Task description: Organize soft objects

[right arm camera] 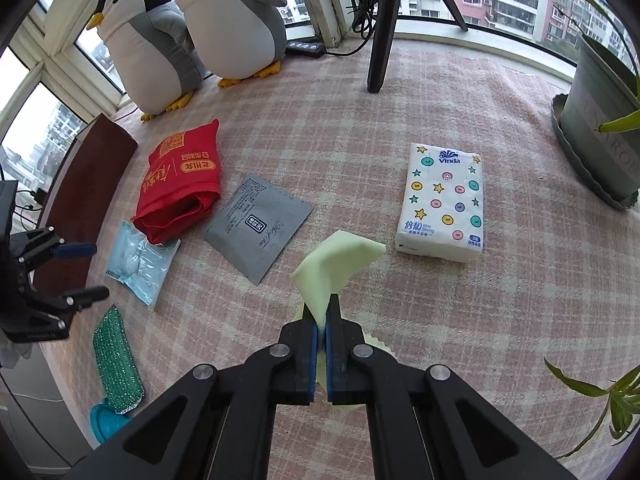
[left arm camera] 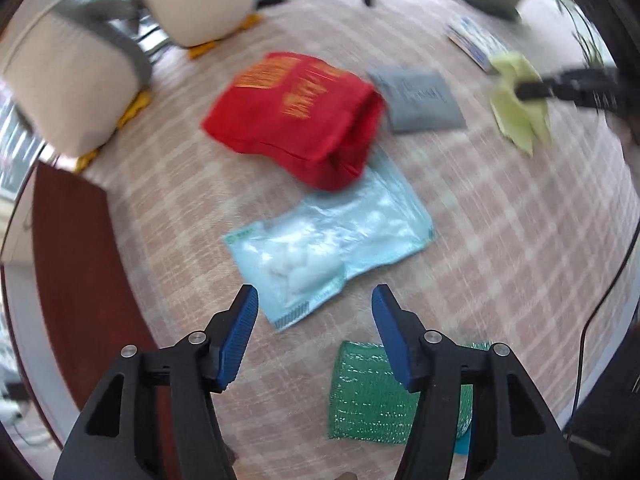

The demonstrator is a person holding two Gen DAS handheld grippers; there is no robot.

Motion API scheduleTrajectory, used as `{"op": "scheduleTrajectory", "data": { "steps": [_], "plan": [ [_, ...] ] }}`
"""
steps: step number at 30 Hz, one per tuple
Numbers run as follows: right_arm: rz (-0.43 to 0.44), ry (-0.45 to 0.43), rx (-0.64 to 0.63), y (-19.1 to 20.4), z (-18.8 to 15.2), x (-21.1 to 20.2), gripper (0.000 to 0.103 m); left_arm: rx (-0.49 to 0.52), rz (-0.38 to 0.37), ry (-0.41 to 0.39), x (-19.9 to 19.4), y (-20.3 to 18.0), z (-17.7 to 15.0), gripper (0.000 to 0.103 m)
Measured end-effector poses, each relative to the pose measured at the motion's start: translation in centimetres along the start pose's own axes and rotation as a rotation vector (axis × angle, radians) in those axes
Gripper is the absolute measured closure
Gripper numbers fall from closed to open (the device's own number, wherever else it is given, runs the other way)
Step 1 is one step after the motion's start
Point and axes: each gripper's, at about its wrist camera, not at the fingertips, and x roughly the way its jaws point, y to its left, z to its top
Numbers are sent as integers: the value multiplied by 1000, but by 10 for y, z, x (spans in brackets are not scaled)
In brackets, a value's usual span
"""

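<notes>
My left gripper (left arm camera: 316, 296) hangs open over the pink checked blanket (left arm camera: 500, 260), its blue pads bare. Just beyond them lies a clear bag of cotton balls (left arm camera: 332, 236); a green glittery sponge (left arm camera: 368, 392) lies under the right finger. The right wrist view shows the left gripper (right arm camera: 100, 270) open at the left edge, above the sponge (right arm camera: 116, 364). My right gripper (right arm camera: 322, 316) is shut on a pale green cloth (right arm camera: 340, 256), lifted off the blanket. A folded red bag (right arm camera: 180, 184), a grey pouch (right arm camera: 260, 224) and a tissue pack (right arm camera: 442, 204) lie flat.
Two plush penguins (right arm camera: 232, 20) stand at the back left by the window. A dark tripod leg (right arm camera: 384, 28) comes down at the back, and a potted plant (right arm camera: 600, 136) stands at the right. A brown board (right arm camera: 88, 184) borders the blanket on the left. A blue item (right arm camera: 104, 420) lies under the sponge.
</notes>
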Motion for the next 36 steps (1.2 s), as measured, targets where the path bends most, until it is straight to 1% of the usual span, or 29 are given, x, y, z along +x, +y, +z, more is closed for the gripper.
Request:
{"op": "scheduleTrajectory", "data": {
  "steps": [2,9,14,17,19,21,24,26,30,33,36],
  "plan": [
    [5,2,7,-1,0,1,100,32,8,16,4,-3,4,36],
    [15,0,33,-7,0,0,100,165,22,75,20,-9,24,36],
    [18,-3,38,-8,1,1,100,201,-34,133,36,-2,40,36],
    [23,0,40,-9,1,2,100,224,-80,157,42,-1,46,30],
    [26,2,48,-11,1,3,100,240,-100,168,45,-1,50,30],
    [29,5,57,-14,2,5,100,239,-112,168,48,0,54,24],
    [24,8,65,-16,2,7,100,232,-122,174,57,2,59,23],
    [25,12,66,-17,1,8,100,230,-121,170,69,3,66,23],
    [25,12,65,-17,2,10,100,220,-138,158,71,4,71,23],
    [24,13,66,-17,3,12,100,196,-183,148,68,2,63,24],
    [22,16,67,-17,4,13,100,163,-199,140,68,4,60,24]
  ]
}}
